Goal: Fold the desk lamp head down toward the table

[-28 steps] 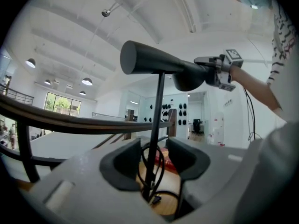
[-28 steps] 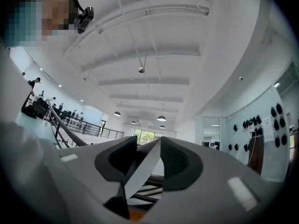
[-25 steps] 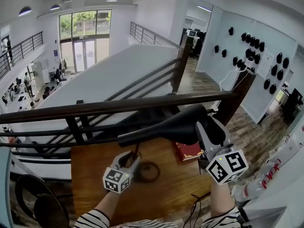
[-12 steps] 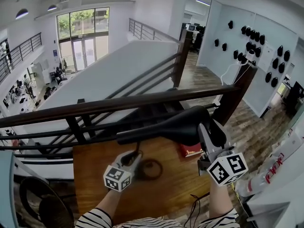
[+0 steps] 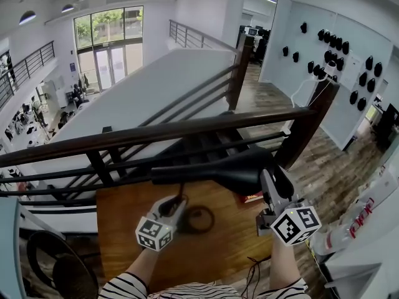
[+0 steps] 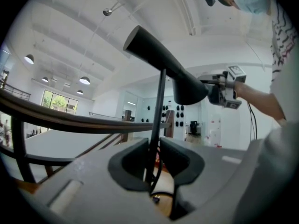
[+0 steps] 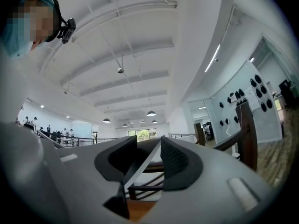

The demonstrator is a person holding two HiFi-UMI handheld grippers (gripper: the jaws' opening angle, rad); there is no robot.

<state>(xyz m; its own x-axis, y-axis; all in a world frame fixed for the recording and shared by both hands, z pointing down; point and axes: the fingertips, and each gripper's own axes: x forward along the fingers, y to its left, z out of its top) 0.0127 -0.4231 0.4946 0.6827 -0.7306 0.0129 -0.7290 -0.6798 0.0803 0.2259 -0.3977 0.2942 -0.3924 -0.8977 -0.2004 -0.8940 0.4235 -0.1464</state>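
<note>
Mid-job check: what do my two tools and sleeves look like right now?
The left tool and right tool are grey with dark pads; each carries a white cube with black square markers. Sleeves are black-and-white striped. A thin black cable hangs by the right sleeve.

Lamp head matte black; lamp stem black too. Tabletop warm brown wood with visible grain. Left tool and right tool: light grey bodies, dark grey pads. Marker cubes white with black square patterns. Sleeves striped black and white. Railing dark brown. Book red. Cable loop black. Wall white, dotted with black objects.
</note>
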